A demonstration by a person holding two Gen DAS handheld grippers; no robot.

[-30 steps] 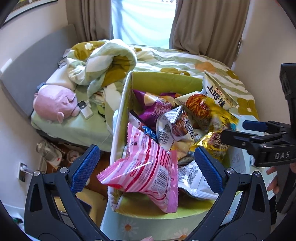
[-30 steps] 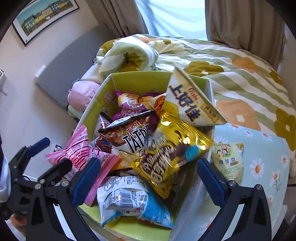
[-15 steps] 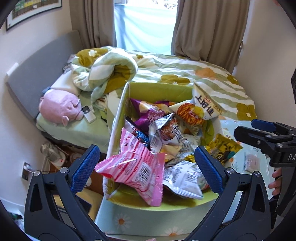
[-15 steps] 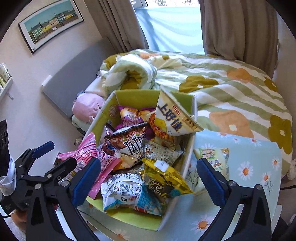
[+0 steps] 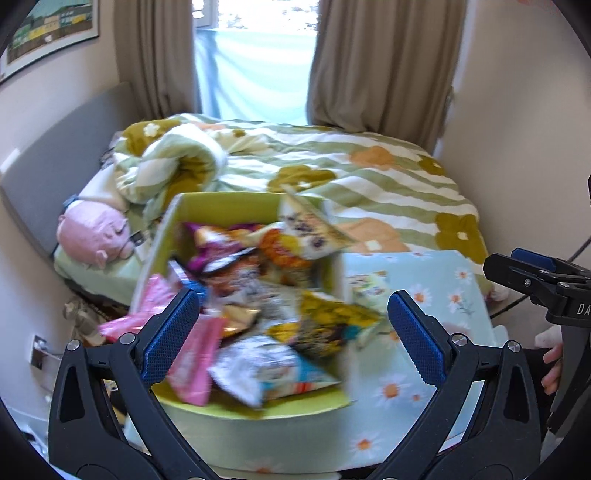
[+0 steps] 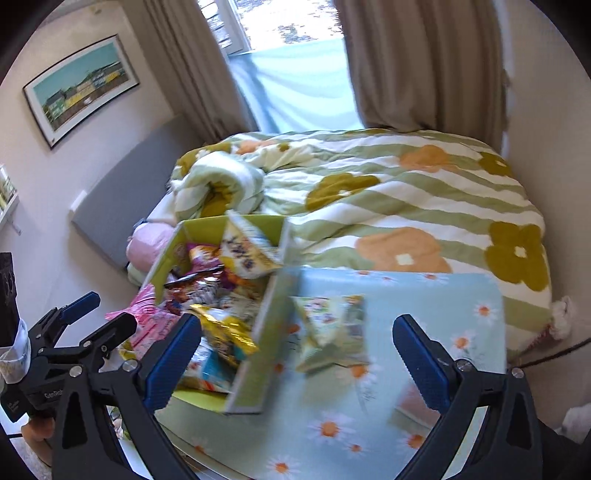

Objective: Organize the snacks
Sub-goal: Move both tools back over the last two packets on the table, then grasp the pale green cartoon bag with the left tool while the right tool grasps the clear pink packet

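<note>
In the left wrist view, a framed picture (image 5: 48,33) hangs at the upper left of the frame, and below it a pink plush toy (image 5: 94,236) lies at the left edge of the bed beside a rolled green-and-white quilt (image 5: 173,166). The left gripper (image 5: 293,332) fills the bottom of the frame with its blue-padded jaws spread wide apart and nothing between them. Through that gap, at centre frame, sits the green cardboard box (image 5: 229,205), heaped with snack bags that motion blur softens: a pink bag (image 5: 192,354) hangs over its lower left edge, a yellow bag (image 5: 325,325) lies toward its right side, and a white-and-blue bag (image 5: 269,369) rests at the near edge. To the right of the box a pale green packet (image 5: 365,286) lies flat on the daisy-print cloth (image 5: 443,295). At the far right edge of the frame the right gripper (image 5: 532,269) shows side-on, jaws parted. In the right wrist view the left gripper (image 6: 96,314) appears at the lower left, jaws apart, the box (image 6: 273,295) stands just left of centre, and the pale green packet (image 6: 332,332) lies beside the box's right wall on the cloth. The right gripper (image 6: 297,349) frames the bottom with its jaws wide apart, holding nothing. The flowered bedspread (image 6: 406,206) stretches across the upper right.
</note>
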